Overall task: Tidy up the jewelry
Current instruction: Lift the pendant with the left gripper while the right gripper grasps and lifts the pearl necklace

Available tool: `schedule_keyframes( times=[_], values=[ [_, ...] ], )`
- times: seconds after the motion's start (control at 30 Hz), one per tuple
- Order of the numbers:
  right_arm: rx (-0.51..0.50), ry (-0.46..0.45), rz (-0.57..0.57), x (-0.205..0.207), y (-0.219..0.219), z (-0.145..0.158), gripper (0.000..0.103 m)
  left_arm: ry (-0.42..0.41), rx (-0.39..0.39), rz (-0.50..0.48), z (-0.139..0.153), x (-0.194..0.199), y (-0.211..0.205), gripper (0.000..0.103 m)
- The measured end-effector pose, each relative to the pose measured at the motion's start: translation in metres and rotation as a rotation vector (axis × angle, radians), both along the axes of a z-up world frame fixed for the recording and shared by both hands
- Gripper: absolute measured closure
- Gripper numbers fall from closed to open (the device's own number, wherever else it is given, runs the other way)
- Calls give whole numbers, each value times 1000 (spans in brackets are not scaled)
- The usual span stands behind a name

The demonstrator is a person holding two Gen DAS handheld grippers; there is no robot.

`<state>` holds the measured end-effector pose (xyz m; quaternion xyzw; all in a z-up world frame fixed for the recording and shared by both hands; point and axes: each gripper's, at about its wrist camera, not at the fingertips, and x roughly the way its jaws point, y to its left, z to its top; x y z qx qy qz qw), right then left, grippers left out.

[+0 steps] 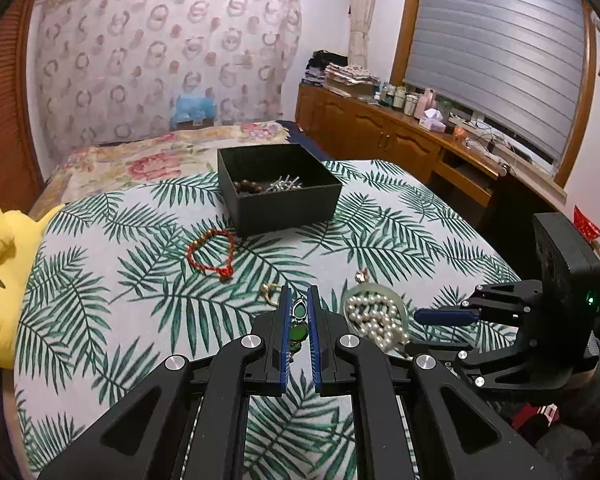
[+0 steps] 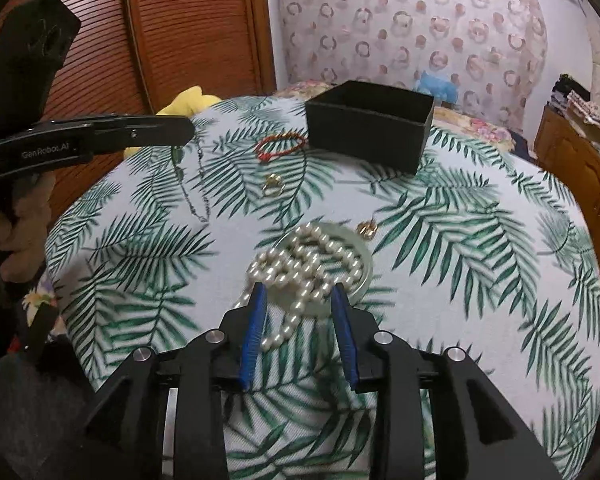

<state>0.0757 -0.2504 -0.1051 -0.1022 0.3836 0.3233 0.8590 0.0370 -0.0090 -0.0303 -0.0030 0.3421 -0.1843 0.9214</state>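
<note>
The left gripper (image 1: 299, 316) squeezes a green necklace (image 1: 299, 322), and its thin chain dangles, so it could snag or slip out. The right gripper (image 2: 298, 300) is spread wide around the pearl necklace (image 2: 300, 268) lying on a round dish (image 2: 360, 256). The black box (image 1: 278, 190) near the back holds brown beads (image 1: 248, 187) and silver pieces (image 1: 285, 184)

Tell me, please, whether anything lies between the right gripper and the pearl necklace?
Nothing visible does: the right gripper is open right at the pearl necklace, which lies heaped on a round dish on the leaf-print cloth.
</note>
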Motion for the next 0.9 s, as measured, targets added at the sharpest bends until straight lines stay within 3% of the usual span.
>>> schedule_keyframes(
  times=[0.17,0.37,0.47,0.53,0.9],
  values=[
    [-35,30,-35,4,3,-11,67,-1,5,-8,-4,-6,-4,96],
    [-111,-21,-48,4,12,-13,70,-5,8,-7,-6,-7,-6,96],
    [-116,-21,-55,7,7,-13,94,-12,4,0,-4,-8,-3,96],
    [-115,-20,-47,8,5,-12,95,-15,2,5,-2,-7,-1,96],
    [8,-148,-8,14,1,57,95,-58,10,35,17,0,9,96]
  ],
)
